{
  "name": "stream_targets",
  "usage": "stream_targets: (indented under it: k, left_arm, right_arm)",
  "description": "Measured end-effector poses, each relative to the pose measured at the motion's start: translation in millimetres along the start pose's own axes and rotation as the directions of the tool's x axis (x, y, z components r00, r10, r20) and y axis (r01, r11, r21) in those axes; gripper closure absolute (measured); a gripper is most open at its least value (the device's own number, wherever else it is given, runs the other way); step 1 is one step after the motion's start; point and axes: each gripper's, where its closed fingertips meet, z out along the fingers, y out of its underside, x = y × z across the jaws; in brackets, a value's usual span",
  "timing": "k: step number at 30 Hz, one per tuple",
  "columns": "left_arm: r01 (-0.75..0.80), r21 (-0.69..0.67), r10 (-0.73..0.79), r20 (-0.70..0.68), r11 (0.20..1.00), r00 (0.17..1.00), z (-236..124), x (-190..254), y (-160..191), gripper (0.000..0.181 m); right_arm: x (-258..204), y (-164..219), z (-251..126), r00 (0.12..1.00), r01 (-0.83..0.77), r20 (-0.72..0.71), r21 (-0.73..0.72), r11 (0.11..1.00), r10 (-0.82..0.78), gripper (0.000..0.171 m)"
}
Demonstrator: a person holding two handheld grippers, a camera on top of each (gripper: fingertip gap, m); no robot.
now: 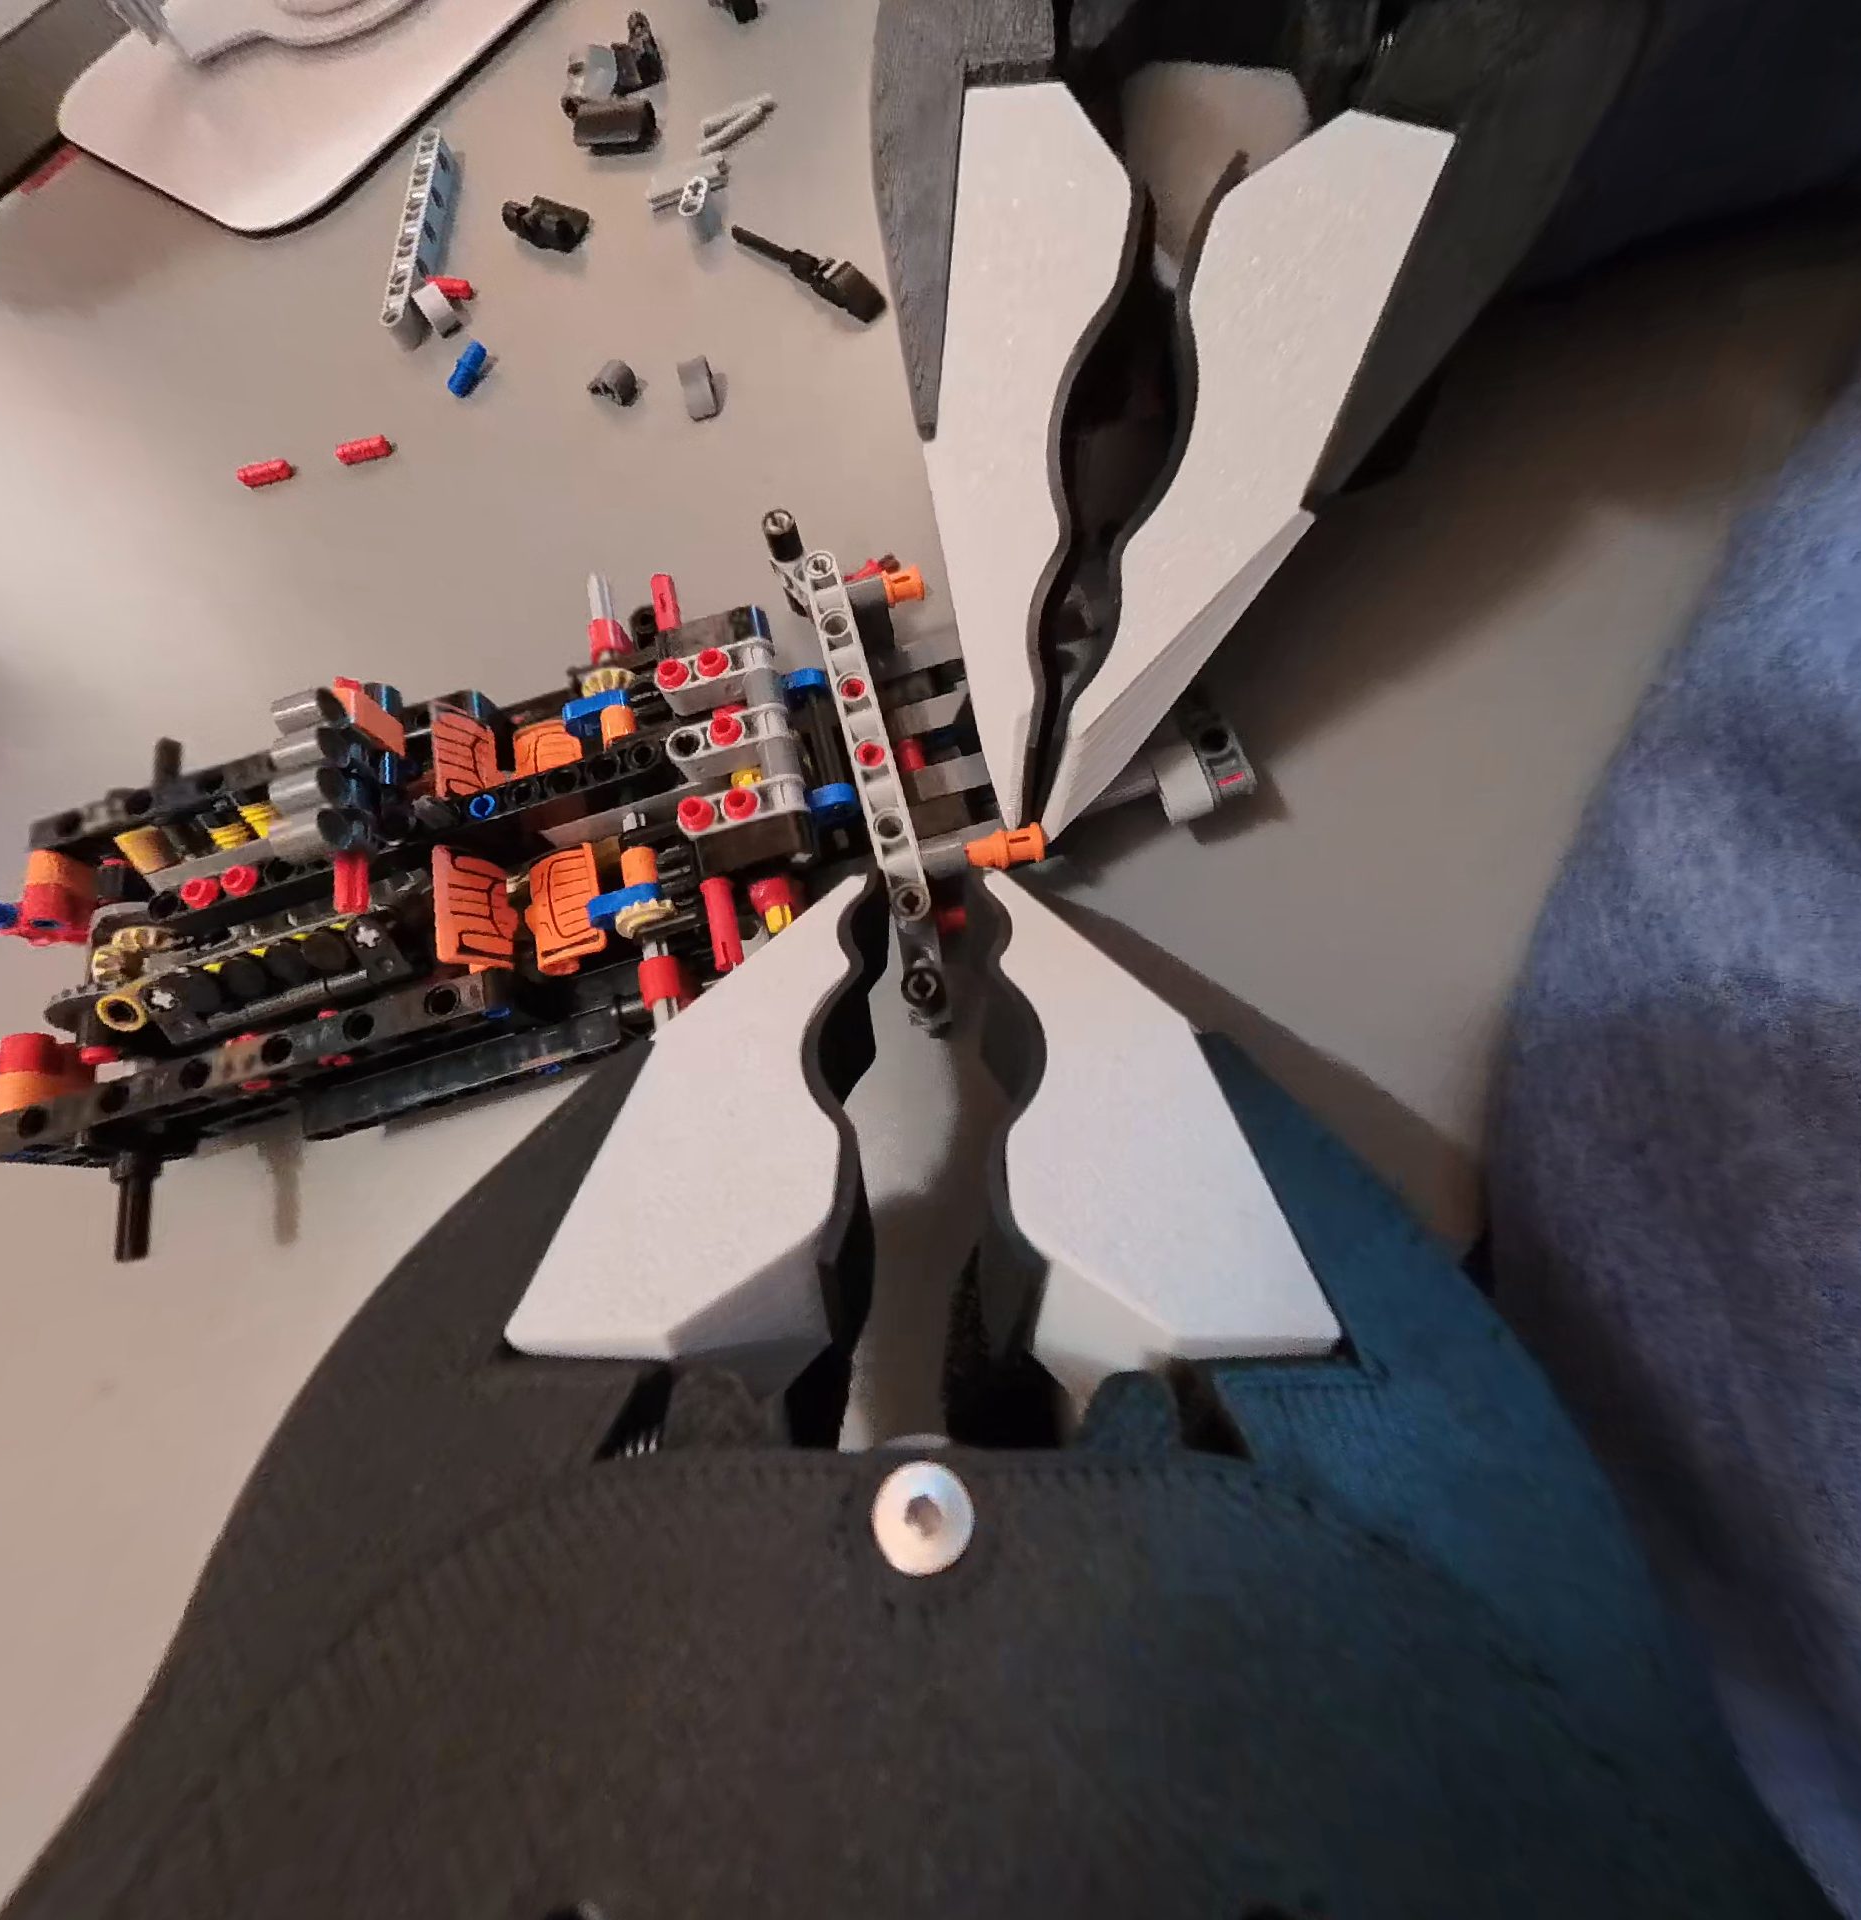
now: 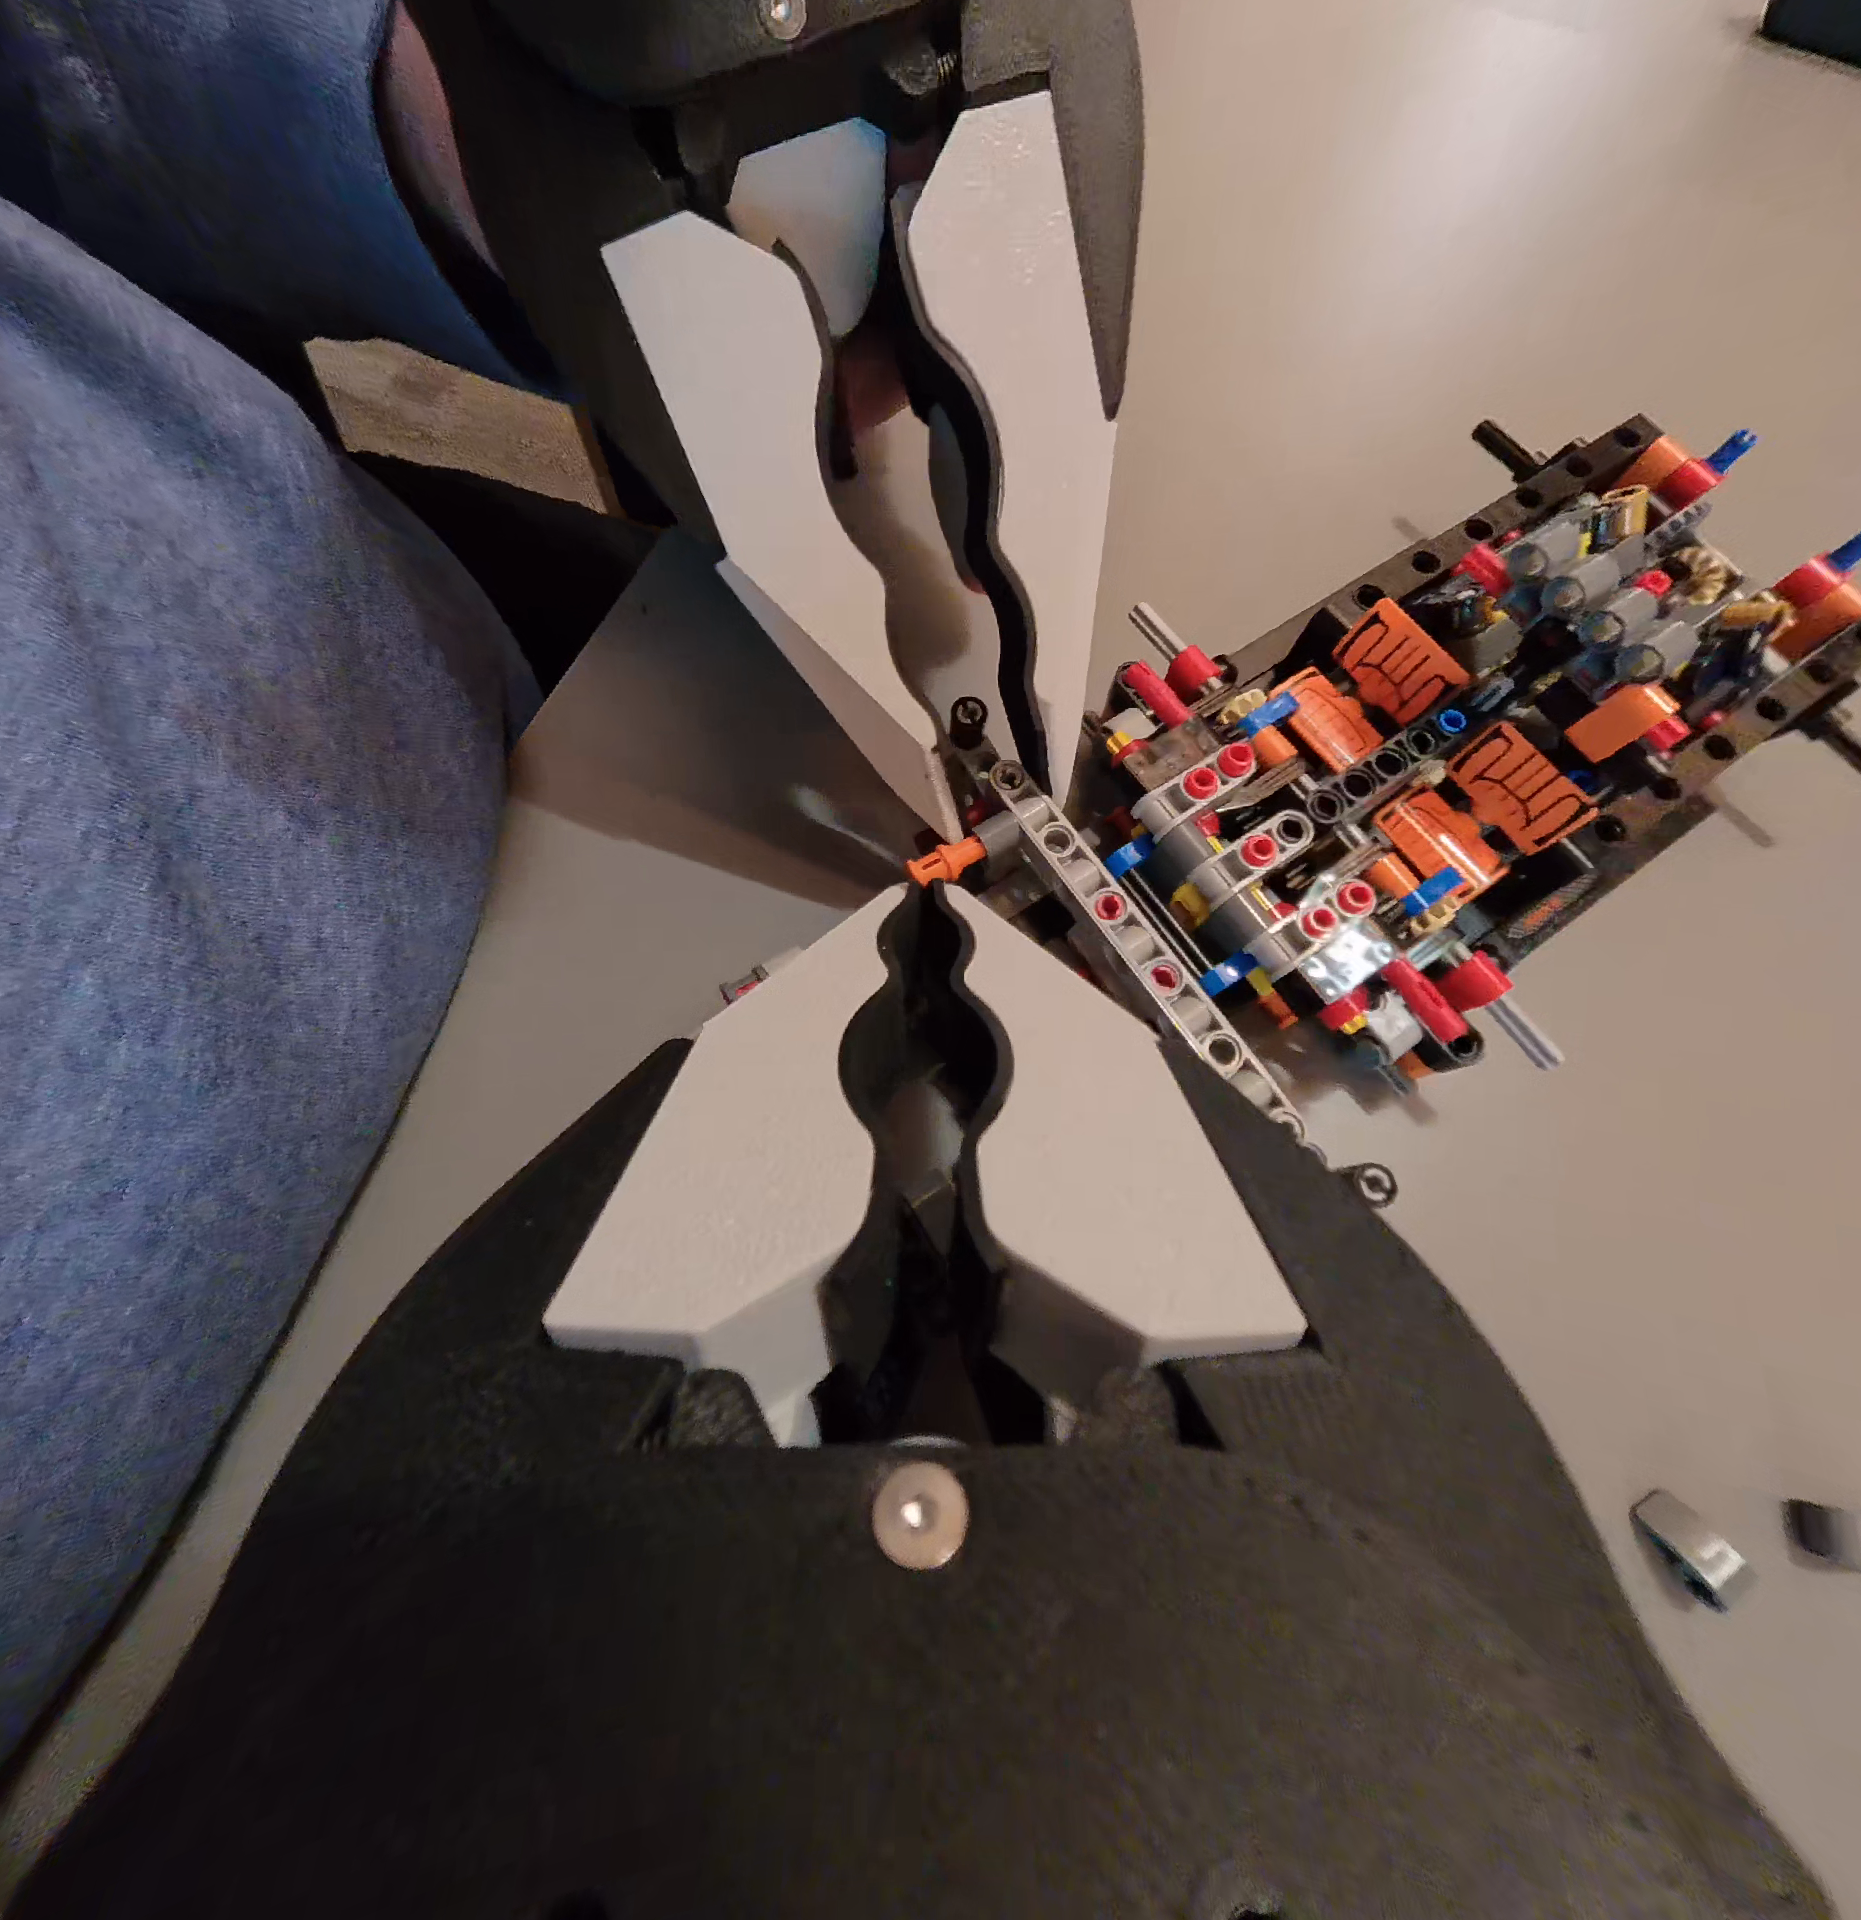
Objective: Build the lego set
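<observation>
Pale grey counter (image 1: pixel 230 1351), both claws meeting at one end of the lego build (image 1: pixel 406 883).
Left claw (image 1: pixel 931 914) is narrowly parted around a grey beam (image 1: pixel 864 727) at 12 o'clock; right claw (image 2: pixel 931 883), nearly closed, nips an orange pin (image 2: pixel 941 860). Skewed pressure could pop that pin loose.

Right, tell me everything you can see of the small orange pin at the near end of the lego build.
The orange pin is a short, ridged peg of glossy plastic with a collar at mid-length. It lies roughly level, one end seated in a grey connector behind the long grey holed beam at the build's near end, the other end sticking out free. The right hand-held gripper has its fingertips nearly shut at that free end; the left hand-held gripper straddles the beam's end just beside it.
</observation>
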Motion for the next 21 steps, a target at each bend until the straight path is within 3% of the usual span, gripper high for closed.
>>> stream_targets:
  k: [13,21]
  left_arm:
    - [0.025,0.021,-0.025,0.026,0.999,0.999,2.6,-4.7,0.6,0.169]
    - [0.023,0.035,-0.023,-0.003,0.999,1.0,1.8,-5.1,2.3,0.168]
  right_arm:
    - [5.3,0.7,2.2,0.999,-0.046,0.004,-0.014,0.999,0.046,0.171]
    - [6.3,1.5,1.2,0.999,0.008,-0.047,-0.02,1.0,-0.009,0.171]
